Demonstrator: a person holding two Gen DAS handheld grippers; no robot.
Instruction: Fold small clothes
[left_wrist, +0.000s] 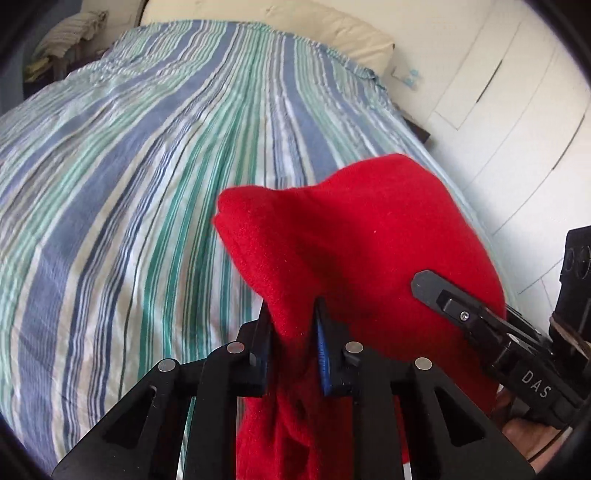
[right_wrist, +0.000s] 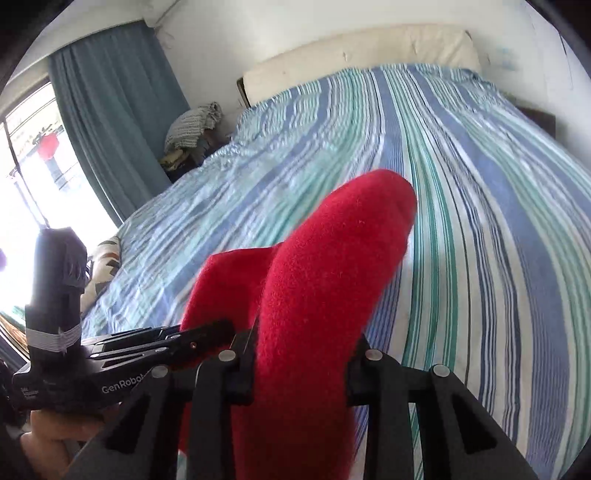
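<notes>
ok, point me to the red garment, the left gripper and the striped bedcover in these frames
red garment (left_wrist: 354, 236): left wrist view, upper bulge of the fabric.
left gripper (left_wrist: 291, 332): left wrist view, midway between the fingertips, shut on the cloth.
striped bedcover (right_wrist: 480, 184): right wrist view, bare stretch right of the garment.

Left gripper (left_wrist: 293, 321) pinches bunched red sock (left_wrist: 354, 236), fabric between both fingers, rest hanging below. Sock held above striped bedspread (left_wrist: 140, 177), its upper part spread wide. Right gripper (left_wrist: 439, 291) enters from right, one finger lying across sock. Cream headboard (left_wrist: 332, 29) beyond; white wall (left_wrist: 517, 110) at right.
</notes>
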